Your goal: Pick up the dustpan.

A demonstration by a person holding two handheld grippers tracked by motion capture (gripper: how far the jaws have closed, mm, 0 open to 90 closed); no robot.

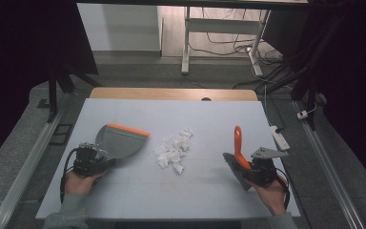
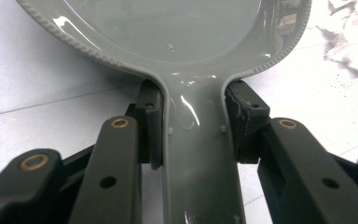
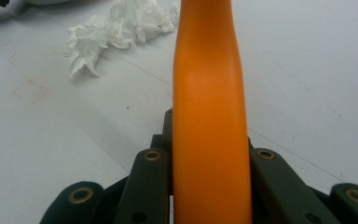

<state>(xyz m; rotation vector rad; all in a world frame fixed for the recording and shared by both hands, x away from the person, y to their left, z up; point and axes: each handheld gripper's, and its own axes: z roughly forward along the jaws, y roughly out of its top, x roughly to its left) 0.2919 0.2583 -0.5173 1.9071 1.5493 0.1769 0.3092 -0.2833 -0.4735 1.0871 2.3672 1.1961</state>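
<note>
Dustpan [image 1: 119, 141], grey with an orange lip: held by its handle at the left of the white bench [image 1: 171, 191], the left gripper [image 1: 89, 160] fingers [image 2: 149, 126] clamped on either side of the handle. Brush [image 1: 238, 152], orange-handled with dark bristles: held at the right of the bench, the right gripper [image 1: 262, 169] fingers closed on its handle. Torn white paper scraps [image 1: 174, 150]: piled between the two, apart from both.
</note>
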